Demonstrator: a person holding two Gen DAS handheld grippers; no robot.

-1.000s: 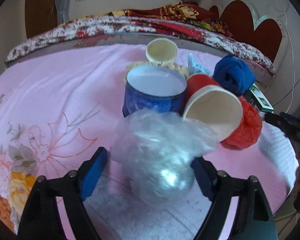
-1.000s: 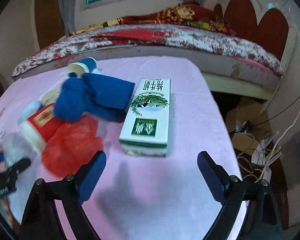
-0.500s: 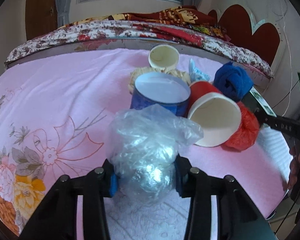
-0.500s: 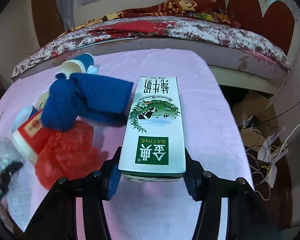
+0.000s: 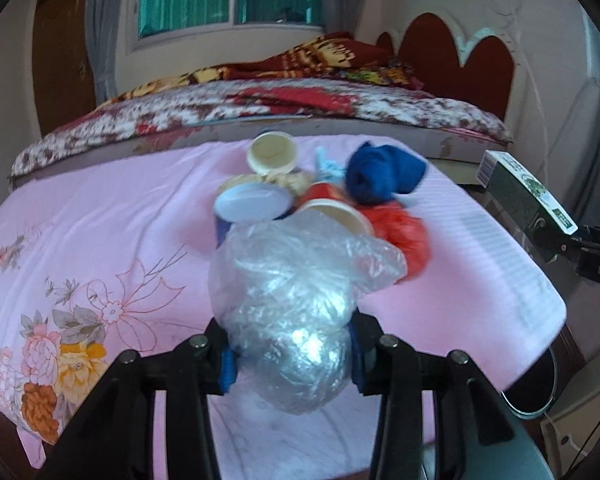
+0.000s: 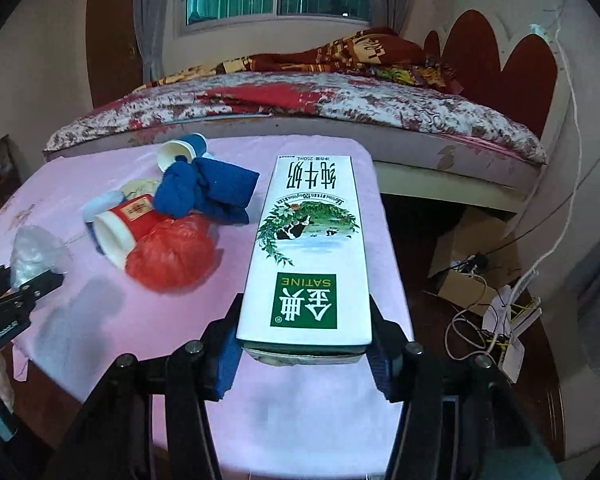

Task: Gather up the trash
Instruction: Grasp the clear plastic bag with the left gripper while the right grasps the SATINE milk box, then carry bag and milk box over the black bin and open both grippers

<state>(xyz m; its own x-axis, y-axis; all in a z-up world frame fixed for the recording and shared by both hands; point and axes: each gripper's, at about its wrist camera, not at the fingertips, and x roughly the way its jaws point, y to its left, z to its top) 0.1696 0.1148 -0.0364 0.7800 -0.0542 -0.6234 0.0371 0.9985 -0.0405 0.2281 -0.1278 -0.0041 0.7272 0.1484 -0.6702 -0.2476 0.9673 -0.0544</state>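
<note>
My left gripper [image 5: 292, 354] is shut on a crumpled clear plastic bag [image 5: 296, 304] and holds it above the pink tablecloth [image 5: 100, 216]. My right gripper [image 6: 304, 356] is shut on a white and green milk carton [image 6: 310, 248], lifted off the table; the carton also shows at the right of the left wrist view [image 5: 524, 190]. On the table lie a red paper cup [image 6: 124, 226], a red plastic bag [image 6: 172, 256], a blue cloth [image 6: 208, 194], a blue cup [image 5: 252, 204] and a cream cup [image 5: 272, 154].
A bed with a floral cover [image 6: 300, 100] stands behind the table. Right of the table, a cardboard box [image 6: 468, 264] and loose cables [image 6: 504, 320] lie on the floor. The table's front right edge [image 5: 540, 344] drops off close by.
Both grippers closed on their objects and then lifted: the left raised the plastic bag, the right raised the milk carton off the table.
</note>
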